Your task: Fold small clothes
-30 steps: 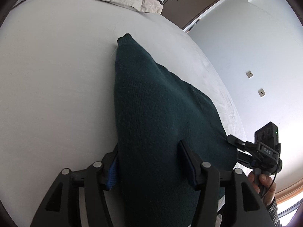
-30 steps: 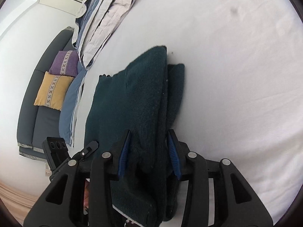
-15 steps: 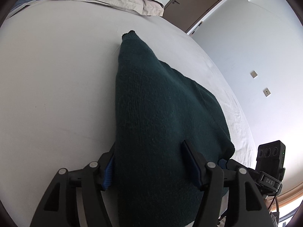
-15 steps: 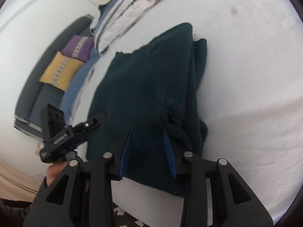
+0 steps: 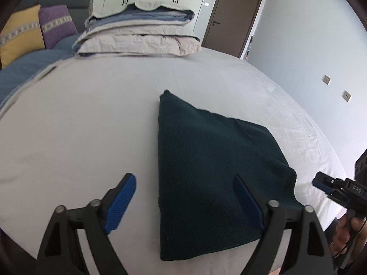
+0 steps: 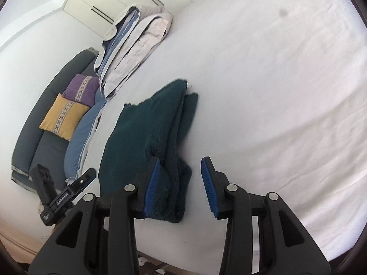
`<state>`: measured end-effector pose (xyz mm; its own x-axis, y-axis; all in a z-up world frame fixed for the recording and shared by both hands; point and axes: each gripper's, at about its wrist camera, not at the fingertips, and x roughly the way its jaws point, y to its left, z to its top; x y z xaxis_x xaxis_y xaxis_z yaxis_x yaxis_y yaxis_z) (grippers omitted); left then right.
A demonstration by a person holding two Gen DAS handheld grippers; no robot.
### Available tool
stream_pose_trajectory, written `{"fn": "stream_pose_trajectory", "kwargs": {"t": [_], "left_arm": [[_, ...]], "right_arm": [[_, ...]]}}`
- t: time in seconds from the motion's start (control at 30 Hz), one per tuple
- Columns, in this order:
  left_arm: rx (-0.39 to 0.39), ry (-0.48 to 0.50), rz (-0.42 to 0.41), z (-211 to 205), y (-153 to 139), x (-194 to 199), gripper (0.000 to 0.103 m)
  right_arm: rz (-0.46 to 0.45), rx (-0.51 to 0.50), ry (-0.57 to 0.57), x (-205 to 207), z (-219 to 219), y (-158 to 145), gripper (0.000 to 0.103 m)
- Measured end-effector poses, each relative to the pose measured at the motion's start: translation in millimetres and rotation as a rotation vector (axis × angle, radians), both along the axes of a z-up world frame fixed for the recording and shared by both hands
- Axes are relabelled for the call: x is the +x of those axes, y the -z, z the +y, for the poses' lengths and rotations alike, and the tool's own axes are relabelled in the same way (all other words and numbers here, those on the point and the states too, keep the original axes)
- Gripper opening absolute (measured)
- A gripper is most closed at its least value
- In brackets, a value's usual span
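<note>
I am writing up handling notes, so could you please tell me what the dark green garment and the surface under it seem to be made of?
The dark green garment looks like a thick knit, probably wool or acrylic: matte, with a fuzzy nap and soft, bulky fold edges in the right wrist view. The bed sheet looks like smooth woven cloth, likely cotton: pale, matte, with fine creases near its right edge.

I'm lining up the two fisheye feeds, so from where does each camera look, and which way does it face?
Left wrist: sits behind the left gripper, looking along its opening fingers, with nothing pinched, over the dark green garment toward the stacked bedding; the right gripper and a hand show at right.
Right wrist: sits behind the right gripper, tilted, facing the garment's folded edge and the sofa; the left gripper shows at left.
Shared: garment, white bed, bedding, cushions.
</note>
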<state>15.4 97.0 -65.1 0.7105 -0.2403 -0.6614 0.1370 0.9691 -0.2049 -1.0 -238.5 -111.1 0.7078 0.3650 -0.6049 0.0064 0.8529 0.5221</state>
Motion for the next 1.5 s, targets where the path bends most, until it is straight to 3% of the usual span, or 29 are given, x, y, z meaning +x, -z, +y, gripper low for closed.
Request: {"fn": "stream_pose_trajectory", "kwargs": {"t": [0.07,0.13,0.17,0.23,0.3,0.33,0.4,0.53,0.67,0.73,0.87,1.03,1.2,1.5], "left_arm": [[0.046,-0.025,-0.068,-5,-16,-11,0.103],[0.103,-0.060,-0.114,-11,-31,-19,0.103],[0.129,-0.080,-0.125,-15,-38,-20,0.103],[0.186,-0.128,-0.146,-16,-48,-26,0.103],[0.255,-0.169,-0.185,-20,-58,-35,0.103],[0.289,-0.195,-0.206,-22,-63,-40,0.103],[0.316,-0.246,-0.219,-20,-69,-43,0.103],[0.223,-0.223,-0.177,-12,-77,-42,0.103],[0.247,-0.220,-0.150,-13,-73,-43,0.103],[0.239,-0.214,-0.121,-10,-68,-41,0.103],[0.214,-0.219,-0.079,-6,-59,-42,0.103],[0.209,-0.211,-0.027,-6,-43,-42,0.103],[0.217,-0.201,-0.001,-10,-32,-41,0.103],[0.209,-0.165,0.037,-18,-15,-39,0.103]], "right_arm": [[-0.071,-0.116,0.039,-7,5,-29,0.039],[-0.154,-0.227,0.089,-17,10,-62,0.045],[-0.206,-0.287,0.127,-24,16,-76,0.054],[-0.316,-0.358,0.205,-37,22,-104,0.087],[-0.455,-0.383,0.291,-56,25,-131,0.103],[-0.518,-0.389,0.327,-63,29,-141,0.103],[-0.557,-0.399,0.314,-67,34,-158,0.103],[-0.493,-0.405,0.223,-57,45,-173,0.103],[-0.457,-0.411,0.196,-52,58,-172,0.103],[-0.388,-0.423,0.179,-47,65,-161,0.103],[-0.135,-0.485,0.132,-20,80,-120,0.103],[0.045,-0.529,0.095,-16,98,-62,0.103],[0.092,-0.562,0.078,-18,116,-35,0.103],[0.093,-0.554,0.105,-21,111,-38,0.103]]}}
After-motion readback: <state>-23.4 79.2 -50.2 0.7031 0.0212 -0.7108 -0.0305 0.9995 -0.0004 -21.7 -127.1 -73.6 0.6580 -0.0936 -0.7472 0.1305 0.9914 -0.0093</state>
